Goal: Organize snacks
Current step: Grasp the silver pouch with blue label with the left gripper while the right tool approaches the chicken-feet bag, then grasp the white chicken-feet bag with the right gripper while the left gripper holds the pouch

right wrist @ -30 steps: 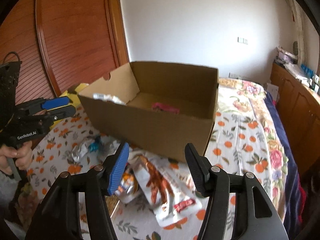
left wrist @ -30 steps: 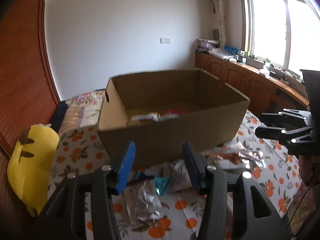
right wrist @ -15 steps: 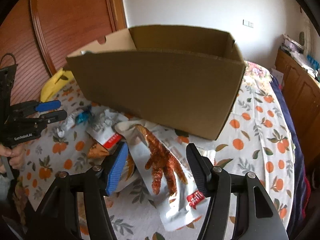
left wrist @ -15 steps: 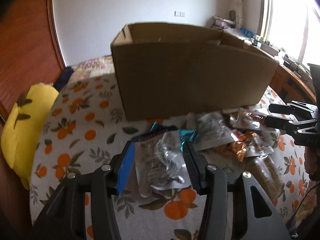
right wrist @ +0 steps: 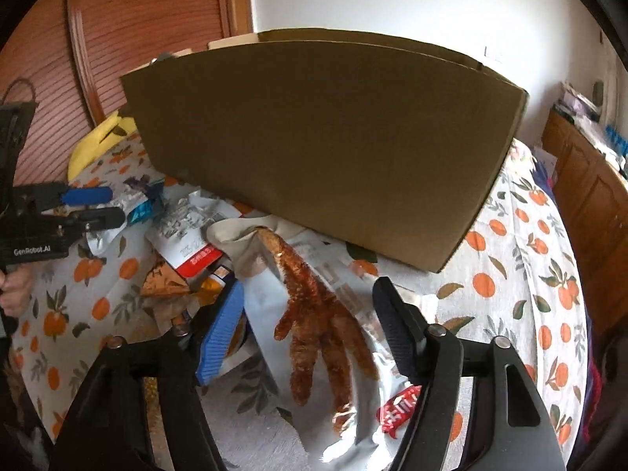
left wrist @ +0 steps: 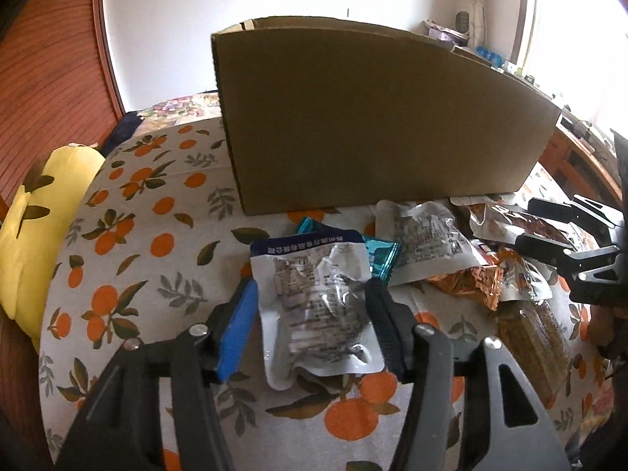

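Because the cardboard box (left wrist: 376,117) stands tall beyond my fingers, its inside is hidden. My left gripper (left wrist: 310,325), jaws just widened, straddles a silver pouch (left wrist: 318,306), its right pad at the pouch's edge; whether either pad presses I cannot tell. My right gripper (right wrist: 310,325), also just widened, brackets the chicken-foot pouch (right wrist: 314,314) unpinched. Snacks litter an orange-print cloth (left wrist: 129,235); a wooden door (right wrist: 149,35) stands far left.

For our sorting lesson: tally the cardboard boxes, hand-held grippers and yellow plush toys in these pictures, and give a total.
Cardboard box: 1
Hand-held grippers: 2 (left hand-held gripper, right hand-held gripper)
Yellow plush toy: 1
Total: 4
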Tool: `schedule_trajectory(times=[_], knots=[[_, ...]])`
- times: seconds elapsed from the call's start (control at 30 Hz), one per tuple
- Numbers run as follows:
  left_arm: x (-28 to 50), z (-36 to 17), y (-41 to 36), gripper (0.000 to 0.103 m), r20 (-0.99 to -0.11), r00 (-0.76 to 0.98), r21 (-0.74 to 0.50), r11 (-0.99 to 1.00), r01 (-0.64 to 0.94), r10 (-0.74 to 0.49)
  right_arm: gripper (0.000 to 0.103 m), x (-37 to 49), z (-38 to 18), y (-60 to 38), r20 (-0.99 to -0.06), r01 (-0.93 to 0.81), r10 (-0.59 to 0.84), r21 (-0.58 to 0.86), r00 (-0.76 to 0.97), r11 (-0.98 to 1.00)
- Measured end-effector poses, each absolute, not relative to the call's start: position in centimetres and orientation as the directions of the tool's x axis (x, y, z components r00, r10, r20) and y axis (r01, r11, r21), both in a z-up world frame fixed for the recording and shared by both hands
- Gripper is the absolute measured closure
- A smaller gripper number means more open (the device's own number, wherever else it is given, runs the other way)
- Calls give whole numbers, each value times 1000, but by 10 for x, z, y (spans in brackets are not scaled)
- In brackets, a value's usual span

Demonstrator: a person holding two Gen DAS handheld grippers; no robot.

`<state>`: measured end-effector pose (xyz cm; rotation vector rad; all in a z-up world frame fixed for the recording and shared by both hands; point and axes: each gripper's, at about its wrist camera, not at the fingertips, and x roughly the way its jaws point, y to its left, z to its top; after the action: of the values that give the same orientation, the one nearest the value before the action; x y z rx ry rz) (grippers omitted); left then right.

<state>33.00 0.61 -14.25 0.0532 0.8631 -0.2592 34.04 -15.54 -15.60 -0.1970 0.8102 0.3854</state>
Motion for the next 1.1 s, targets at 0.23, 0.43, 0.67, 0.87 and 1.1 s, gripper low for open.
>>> schedule_trajectory(times=[0.23, 0.43, 0.67, 0.87, 1.1], knots=[[334, -152, -2, 35, -779, 604, -7, 966, 257, -166, 31, 346, -157, -155, -740, -407, 252, -32, 624, 913], [335, -152, -5, 31, -780, 604, -7, 967, 253, -164, 31, 346, -157, -154, -740, -407, 254, -30, 623, 913], [340, -156, -3, 15, -789, 596, -4, 972, 236, -148, 31, 346, -157, -154, -739, -407, 254, -30, 624, 913], [336, -155, -4, 18, -788, 594, -10, 969, 246, -159, 31, 346, -158, -155, -739, -406, 254, -28, 624, 913], [312, -149, -11, 51, -775, 602, -6, 956, 294, -190, 30, 347, -158, -154, -739, -405, 251, -32, 625, 914]])
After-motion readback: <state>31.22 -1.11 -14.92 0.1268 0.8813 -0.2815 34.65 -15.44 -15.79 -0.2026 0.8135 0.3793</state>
